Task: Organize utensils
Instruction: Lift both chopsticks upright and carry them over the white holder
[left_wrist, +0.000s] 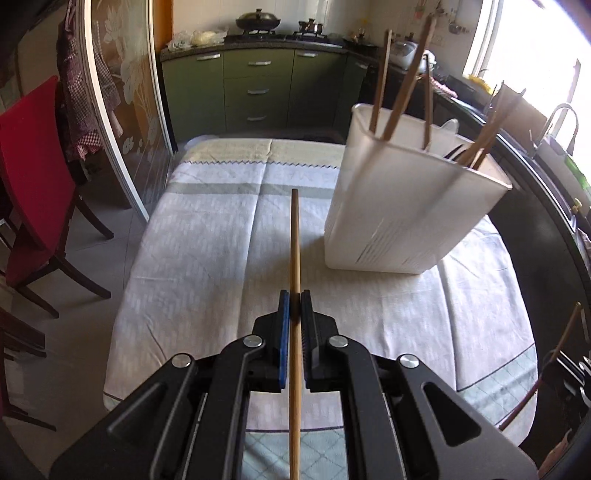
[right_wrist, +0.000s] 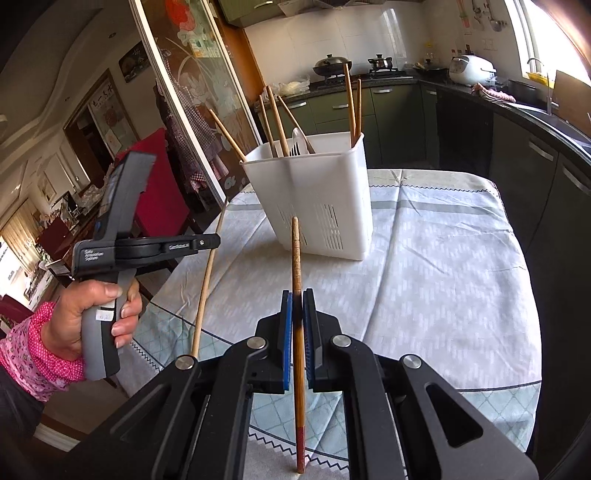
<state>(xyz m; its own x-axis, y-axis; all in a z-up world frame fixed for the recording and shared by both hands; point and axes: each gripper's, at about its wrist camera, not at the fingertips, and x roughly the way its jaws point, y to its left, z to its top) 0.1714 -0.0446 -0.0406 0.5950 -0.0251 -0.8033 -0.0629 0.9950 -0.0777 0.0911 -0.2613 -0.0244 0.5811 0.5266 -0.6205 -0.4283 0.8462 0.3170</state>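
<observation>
We're mostly through, by the look of it. The white holder (right_wrist: 314, 199) stands on the clothed table (right_wrist: 443, 266) and already carries a batch: several wooden chopsticks (right_wrist: 277, 122) lean out of one end, two more stand at the other, and a fork (right_wrist: 295, 147) plus something pale and spoon-like sit between them.

Two sticks are not yet in, both in our tongs:
- Left tongs (left_wrist: 294, 295): clamped on a plain chopstick (left_wrist: 294, 240), gripped along its length, tip pointing forward over the table, holder ahead and to the right, well apart. In the right view the same stick (right_wrist: 207, 273) hangs below the left tool, with the left hand (right_wrist: 92, 314) on the handle.
- Right tongs (right_wrist: 298, 295): clamped on a ridged chopstick (right_wrist: 296, 251) with a reddish end near the camera. Its tip points at the holder's slotted wall, near but not touching, and below the rim.

Table cloth looks free of loose utensils in both views, though the near edges are hidden behind the tools, so we can't rule out strays.

Our read: what's left is raising each stick over the rim and dropping it in. Compartment dividers inside the holder aren't visible, so we can't tell which slot each belongs in.
</observation>
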